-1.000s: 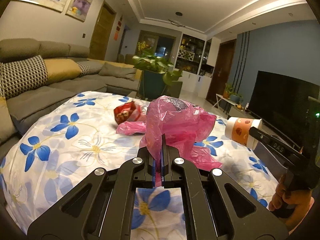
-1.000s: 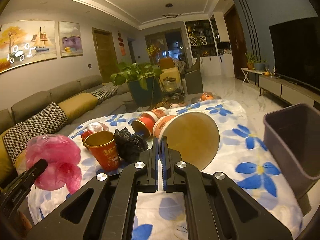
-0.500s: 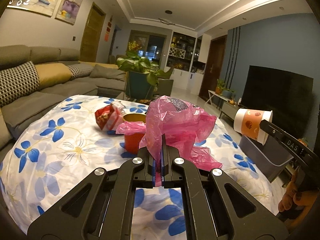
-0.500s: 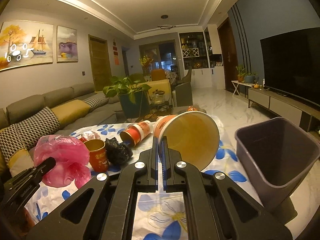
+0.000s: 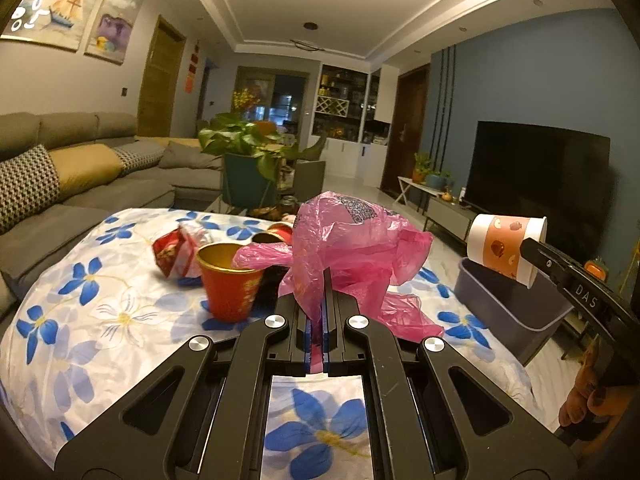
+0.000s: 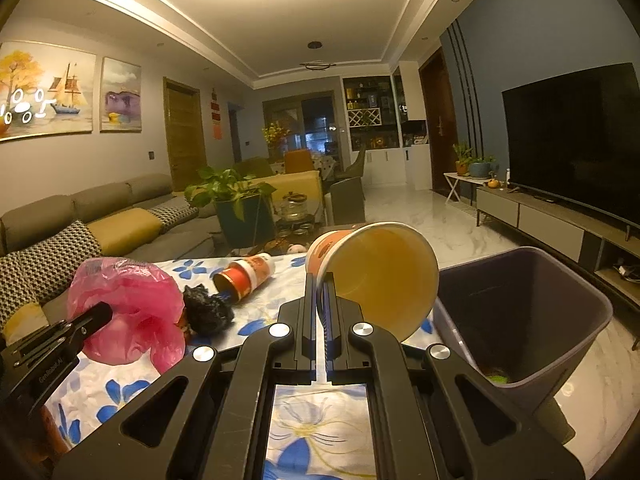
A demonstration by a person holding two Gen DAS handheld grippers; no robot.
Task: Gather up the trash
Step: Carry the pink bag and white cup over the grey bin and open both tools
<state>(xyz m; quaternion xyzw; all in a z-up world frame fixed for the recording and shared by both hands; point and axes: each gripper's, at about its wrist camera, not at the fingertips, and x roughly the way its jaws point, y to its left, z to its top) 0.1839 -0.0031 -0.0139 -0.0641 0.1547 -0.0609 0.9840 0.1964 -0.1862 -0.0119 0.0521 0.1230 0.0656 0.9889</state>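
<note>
Biggest risk: I miss the grey bin (image 6: 532, 320). It sits on the floor just off the table's right edge, and my right gripper (image 6: 322, 280) has the paper cup (image 6: 376, 276) only by a thin bit of rim, jaws nearly closed on it, mouth facing me, so a tilted release could bounce it off the bin wall onto the floor. Next: my left gripper (image 5: 323, 284), jaws shut tight on a fold of the pink plastic bag (image 5: 352, 248), is over the flowered tablecloth (image 5: 100, 320), left of the bin; the loose film may cling to the pads. Smaller: swinging across could clip the red cup (image 5: 230, 280) standing near the bag (black wad (image 6: 208, 308) and tipped cup (image 6: 244, 276) further off).
</note>
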